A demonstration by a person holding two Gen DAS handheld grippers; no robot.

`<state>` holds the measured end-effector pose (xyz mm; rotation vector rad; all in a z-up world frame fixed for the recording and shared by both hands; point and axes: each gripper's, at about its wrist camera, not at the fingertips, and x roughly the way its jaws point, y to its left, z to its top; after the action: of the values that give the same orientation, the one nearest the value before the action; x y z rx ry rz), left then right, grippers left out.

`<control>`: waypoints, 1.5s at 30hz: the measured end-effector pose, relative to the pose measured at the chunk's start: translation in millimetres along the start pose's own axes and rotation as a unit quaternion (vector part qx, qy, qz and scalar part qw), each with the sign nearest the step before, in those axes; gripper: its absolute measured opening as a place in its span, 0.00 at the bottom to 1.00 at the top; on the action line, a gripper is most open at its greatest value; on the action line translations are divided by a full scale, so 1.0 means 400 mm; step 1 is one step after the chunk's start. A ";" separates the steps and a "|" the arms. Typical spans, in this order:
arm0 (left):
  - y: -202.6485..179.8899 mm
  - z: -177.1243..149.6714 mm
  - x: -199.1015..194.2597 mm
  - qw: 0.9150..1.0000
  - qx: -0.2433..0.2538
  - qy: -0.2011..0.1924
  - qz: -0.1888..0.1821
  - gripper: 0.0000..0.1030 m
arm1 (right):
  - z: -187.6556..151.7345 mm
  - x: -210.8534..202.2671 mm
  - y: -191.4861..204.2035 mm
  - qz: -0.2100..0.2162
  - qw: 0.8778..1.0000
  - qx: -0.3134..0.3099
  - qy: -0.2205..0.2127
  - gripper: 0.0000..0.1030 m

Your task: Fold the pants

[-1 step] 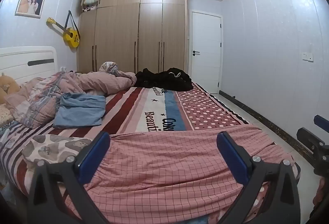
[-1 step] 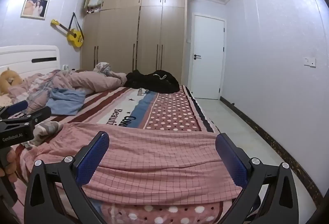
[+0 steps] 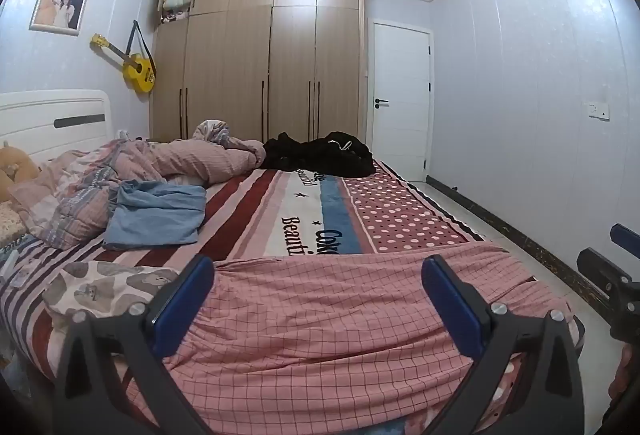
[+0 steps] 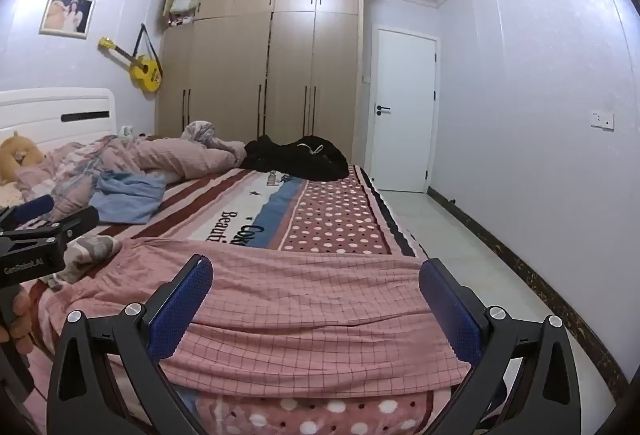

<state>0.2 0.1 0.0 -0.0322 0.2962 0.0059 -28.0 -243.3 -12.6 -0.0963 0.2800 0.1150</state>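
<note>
Pink checked pants (image 3: 320, 319) lie spread across the near end of the bed; they also show in the right wrist view (image 4: 304, 315). My left gripper (image 3: 318, 299) is open and empty, hovering just above the pants. My right gripper (image 4: 316, 301) is open and empty above the pants' near right part. The right gripper shows at the right edge of the left wrist view (image 3: 612, 275). The left gripper shows at the left edge of the right wrist view (image 4: 44, 231).
The bed (image 3: 400, 211) has a striped and dotted cover. On it lie a folded blue garment (image 3: 156, 215), a bear-print cloth (image 3: 104, 287), a rumpled pink duvet (image 3: 192, 159) and black clothes (image 3: 320, 155). Tiled floor (image 4: 460, 247) runs along the right, wardrobe (image 3: 272, 67) behind.
</note>
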 end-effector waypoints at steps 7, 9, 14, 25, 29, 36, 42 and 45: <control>0.007 0.003 0.003 1.000 0.000 -0.002 -0.001 0.99 | -0.001 0.000 0.000 0.004 1.000 0.001 -0.004 1.00; 0.010 0.005 0.006 1.000 0.001 -0.002 -0.001 0.99 | -0.001 0.001 0.000 0.006 1.000 0.001 -0.004 1.00; 0.000 0.012 0.002 1.000 0.003 -0.005 0.003 0.99 | 0.000 0.000 -0.001 0.002 1.000 0.002 -0.004 1.00; 0.001 0.006 -0.004 1.000 0.002 -0.008 0.002 0.99 | -0.001 -0.001 -0.002 0.002 1.000 0.002 -0.004 1.00; 0.002 0.006 -0.005 1.000 0.002 -0.008 0.002 0.99 | 0.000 -0.002 -0.002 0.002 1.000 0.003 -0.004 1.00; 0.005 0.003 -0.003 1.000 0.002 -0.008 0.003 0.99 | 0.002 -0.003 0.000 0.002 1.000 0.002 -0.003 1.00; 0.008 0.002 -0.004 1.000 0.002 -0.009 0.004 0.99 | -0.006 0.002 -0.005 0.003 1.000 0.002 -0.003 0.99; 0.009 0.003 -0.005 1.000 0.002 -0.009 0.003 0.99 | -0.006 0.002 -0.005 0.003 1.000 0.003 -0.003 1.00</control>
<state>-1.2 3.8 1.4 -0.0274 0.2786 0.0125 -27.6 -245.5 -15.1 -0.0893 0.2755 0.1204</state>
